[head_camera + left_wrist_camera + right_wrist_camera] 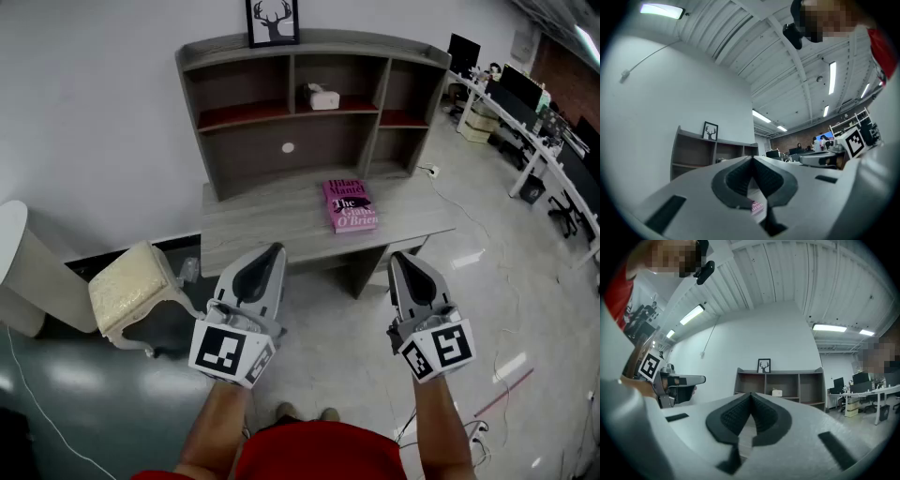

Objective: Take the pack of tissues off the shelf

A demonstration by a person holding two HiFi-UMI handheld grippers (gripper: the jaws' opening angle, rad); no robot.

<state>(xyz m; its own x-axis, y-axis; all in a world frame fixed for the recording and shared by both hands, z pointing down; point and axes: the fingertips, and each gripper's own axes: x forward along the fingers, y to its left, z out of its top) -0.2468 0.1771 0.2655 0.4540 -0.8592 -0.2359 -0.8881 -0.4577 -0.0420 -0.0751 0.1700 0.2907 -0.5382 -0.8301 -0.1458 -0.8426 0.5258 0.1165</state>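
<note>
A white pack of tissues (323, 97) lies on the middle upper shelf of a grey shelf unit (244, 117); in the right gripper view the pack (776, 392) shows small and far off. Both grippers hang in front of the desk, well short of the shelf. My left gripper (275, 249) is shut with nothing in it, its tips (752, 159) meeting. My right gripper (400, 258) is shut and empty too, its tips (750, 394) touching. The left gripper (677, 380) shows at the left of the right gripper view.
A pink book (350, 205) lies on the grey desk (253, 225) below the shelves. A framed deer picture (273, 21) stands on top of the unit. A cream stool (131, 289) is at the left, office desks (525, 112) at the right.
</note>
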